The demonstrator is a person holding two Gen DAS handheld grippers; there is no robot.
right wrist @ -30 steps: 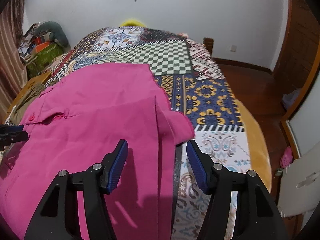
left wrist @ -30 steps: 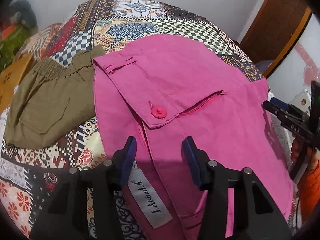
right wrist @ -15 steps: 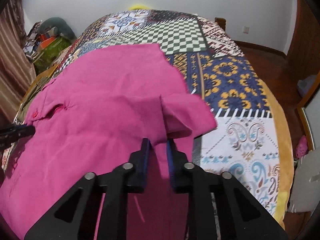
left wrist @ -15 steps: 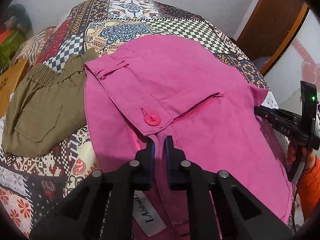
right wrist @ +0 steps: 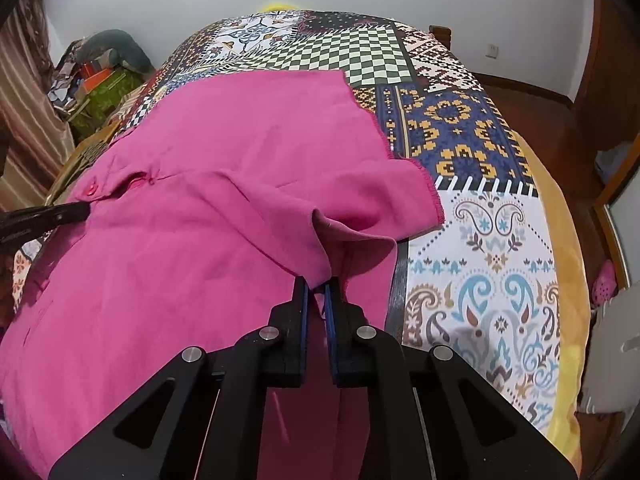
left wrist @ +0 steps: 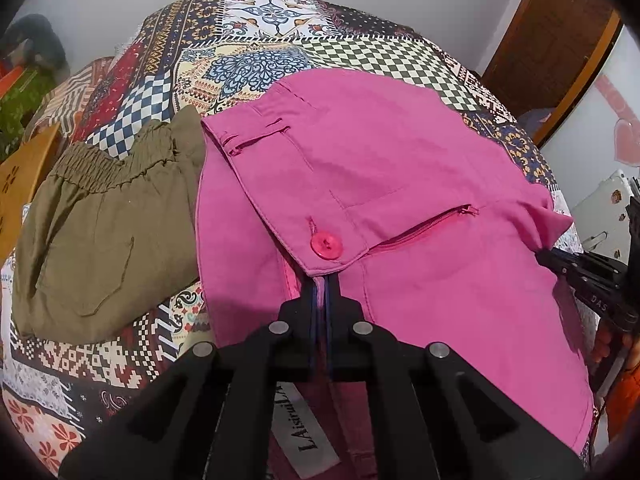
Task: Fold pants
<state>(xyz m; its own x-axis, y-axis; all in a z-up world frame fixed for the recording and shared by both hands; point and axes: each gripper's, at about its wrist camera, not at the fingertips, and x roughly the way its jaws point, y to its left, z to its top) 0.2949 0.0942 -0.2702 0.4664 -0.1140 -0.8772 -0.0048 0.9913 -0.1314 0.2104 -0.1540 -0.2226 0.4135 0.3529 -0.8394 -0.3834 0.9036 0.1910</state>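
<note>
Pink pants (left wrist: 400, 184) lie spread on a patchwork bedspread (left wrist: 260, 40), waistband to the left, button (left wrist: 326, 244) and zip showing. My left gripper (left wrist: 320, 280) is shut on the waistband edge just below the button. In the right wrist view the pants (right wrist: 200, 200) fill the left half. My right gripper (right wrist: 315, 286) is shut on a bunched fold of the leg hem, lifted off the bed. The right gripper also shows in the left wrist view (left wrist: 548, 256) at the far right, and the left gripper in the right wrist view (right wrist: 82, 212) at the left.
Folded olive pants (left wrist: 100, 232) lie left of the pink pants. A wooden piece (left wrist: 24, 176) and clutter (right wrist: 100, 80) sit beyond the bed's left side. Wooden floor (right wrist: 540, 92), a door (left wrist: 560, 32) and a white object (right wrist: 616, 344) are to the right.
Both grippers closed: the left on the waistband below the button, the right on the leg hem. The hem has bunched and lifted; both grippers moved forward over the pants.
</note>
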